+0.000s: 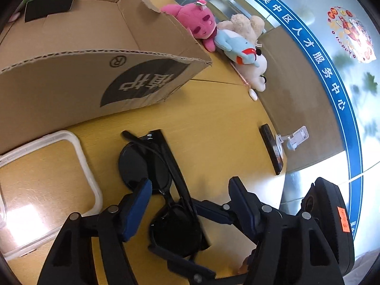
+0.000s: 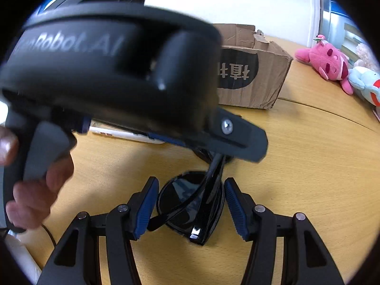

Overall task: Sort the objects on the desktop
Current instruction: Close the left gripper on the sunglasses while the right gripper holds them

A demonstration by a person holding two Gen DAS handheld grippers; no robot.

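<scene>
Black sunglasses (image 1: 166, 190) lie folded on the yellow wooden table (image 1: 213, 123). My left gripper (image 1: 190, 187) is open, its blue-padded fingers on either side of the glasses. In the right wrist view the same sunglasses (image 2: 197, 204) sit between the open fingers of my right gripper (image 2: 191, 204), with no pad seen pressing on them. The left gripper's body (image 2: 106, 76) fills the upper left of that view, held by a hand (image 2: 35, 190). The right gripper's fingers (image 1: 239, 199) show in the left wrist view.
A large open cardboard box (image 1: 95, 66) stands behind the glasses, with a dark box (image 1: 49, 2) inside. A clear plastic container (image 1: 47, 190) lies at left. Plush toys (image 1: 225, 38) lie at the back. A phone (image 1: 272, 152) lies near the table's right edge.
</scene>
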